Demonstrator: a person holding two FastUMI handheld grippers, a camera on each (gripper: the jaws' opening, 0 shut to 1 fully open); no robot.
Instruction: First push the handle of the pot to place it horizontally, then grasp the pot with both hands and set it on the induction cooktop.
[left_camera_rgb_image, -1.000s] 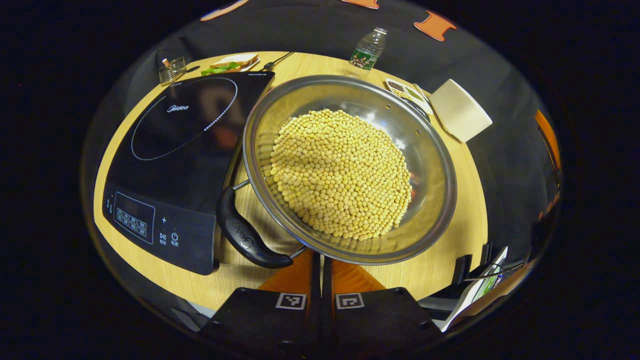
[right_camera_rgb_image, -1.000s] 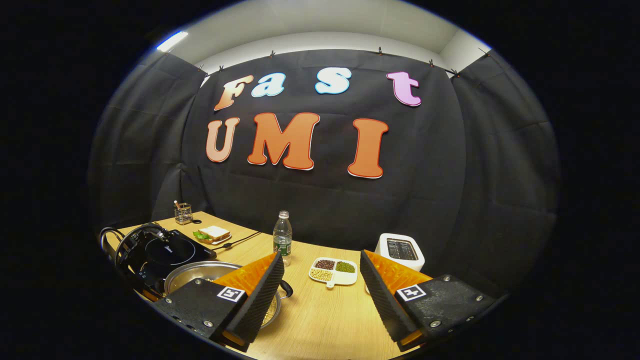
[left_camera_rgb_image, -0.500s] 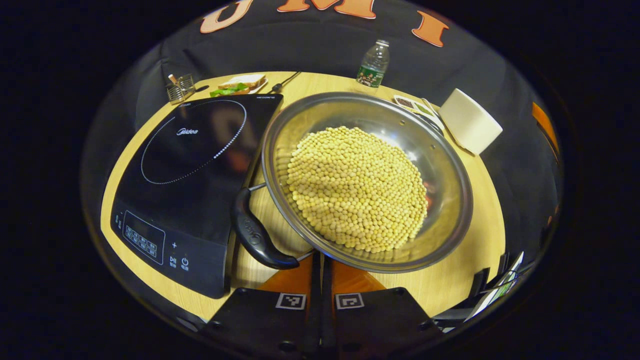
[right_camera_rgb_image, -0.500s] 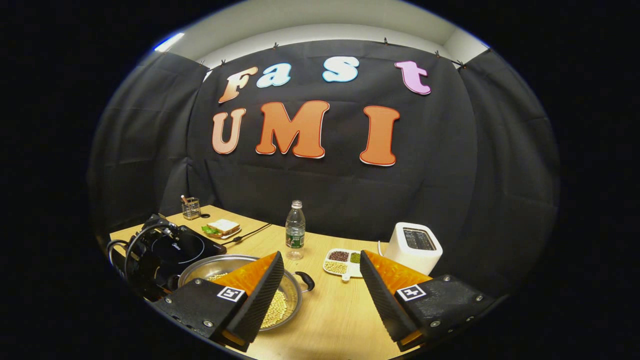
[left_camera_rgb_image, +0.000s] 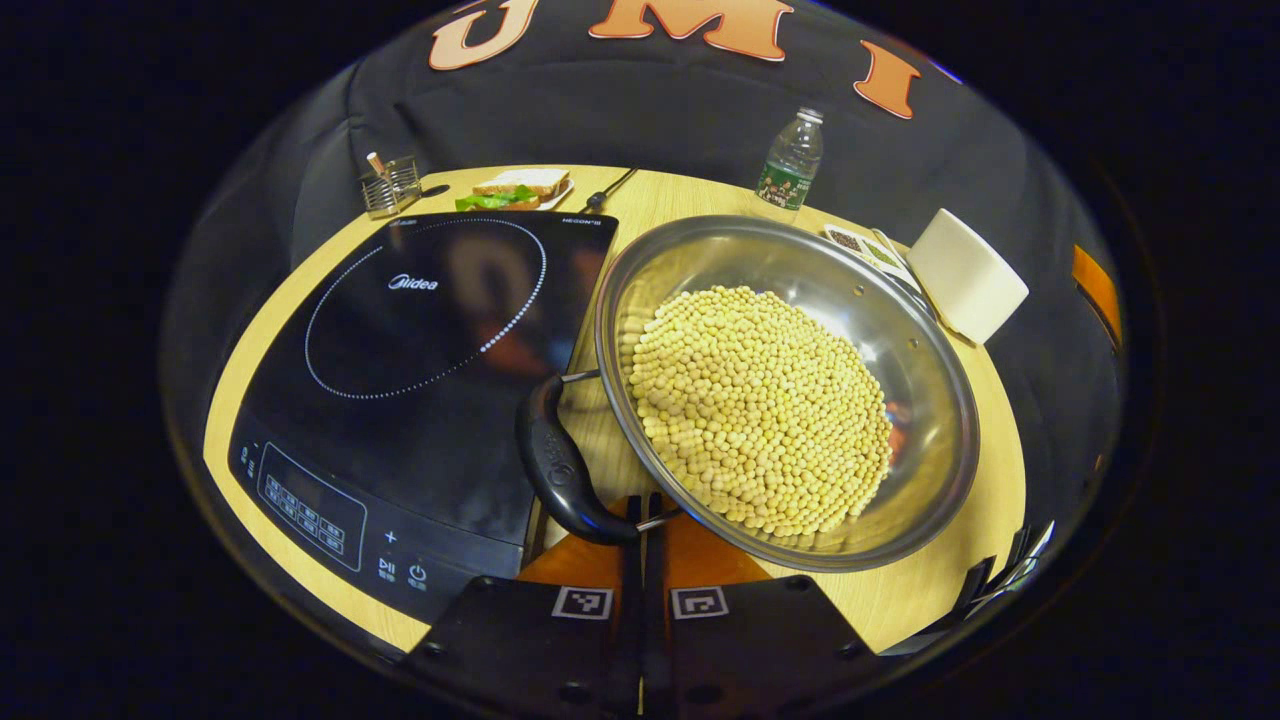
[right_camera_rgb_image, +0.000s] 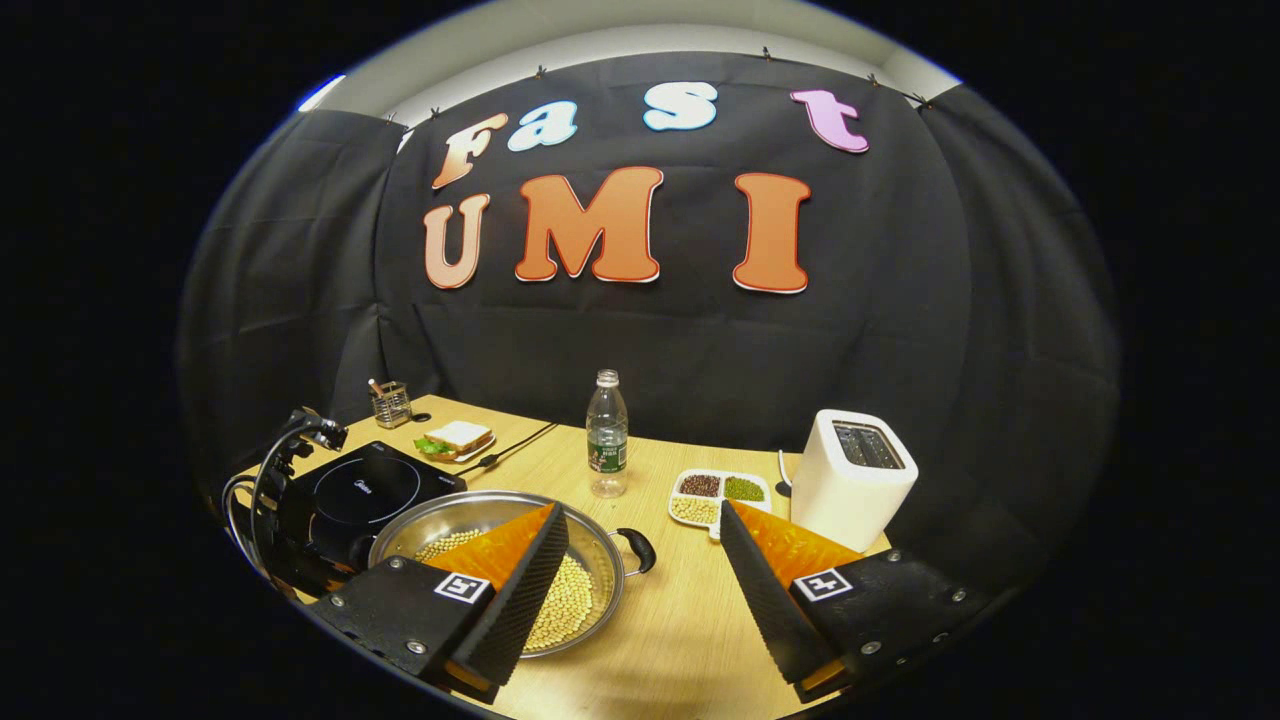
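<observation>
Sliding rightward since earlier, the shallow steel pot of yellow beans (left_camera_rgb_image: 790, 390) sits beside the black induction cooktop (left_camera_rgb_image: 420, 370) on the wooden desk (right_camera_rgb_image: 680, 620); left tool (left_camera_rgb_image: 642, 540) closed empty beneath its black handle (left_camera_rgb_image: 556, 470), right tool (right_camera_rgb_image: 645, 570) wide open.

**Two hand-held claws: how they look**

The left claw (left_camera_rgb_image: 642, 545) has flat black finger mounts, each carrying a small square black-and-white marker, with round screw heads below. The right claw (right_camera_rgb_image: 645, 570) has wedge-shaped fingers with ribbed inner faces, matching square markers and silver screws. Farther off, the left claw's body trails looping black cables.
</observation>
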